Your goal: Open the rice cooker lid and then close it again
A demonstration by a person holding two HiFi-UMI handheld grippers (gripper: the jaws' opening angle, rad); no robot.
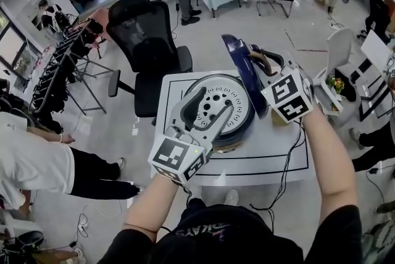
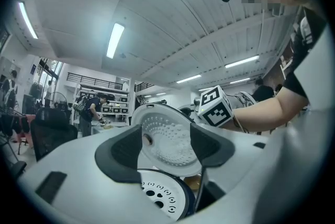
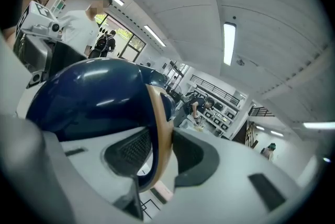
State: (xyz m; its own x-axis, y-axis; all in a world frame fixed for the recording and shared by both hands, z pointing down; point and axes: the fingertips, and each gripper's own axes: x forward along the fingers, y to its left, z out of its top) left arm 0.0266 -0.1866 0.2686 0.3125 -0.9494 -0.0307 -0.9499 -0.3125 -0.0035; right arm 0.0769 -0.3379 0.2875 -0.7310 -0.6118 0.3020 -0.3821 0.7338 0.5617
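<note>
Holding the lid point(image 1: 236, 52) upright beside the rice cooker point(image 1: 238, 103), the right gripper point(image 3: 159, 157) seems clamped on its tan rim point(image 3: 161, 113). The left gripper point(image 2: 167, 147) hangs spread and empty. Follow the hinge arc down, no twisting.

lid point(image 1: 236, 53) partly behind right tool point(image 1: 262, 63)

White table point(image 1: 278, 155), cooker point(image 1: 237, 110) on top.
A black rectangle point(image 1: 271, 172) is marked on the tabletop; the cooker is set inside it, lid point(image 1: 239, 59) raised.
</note>
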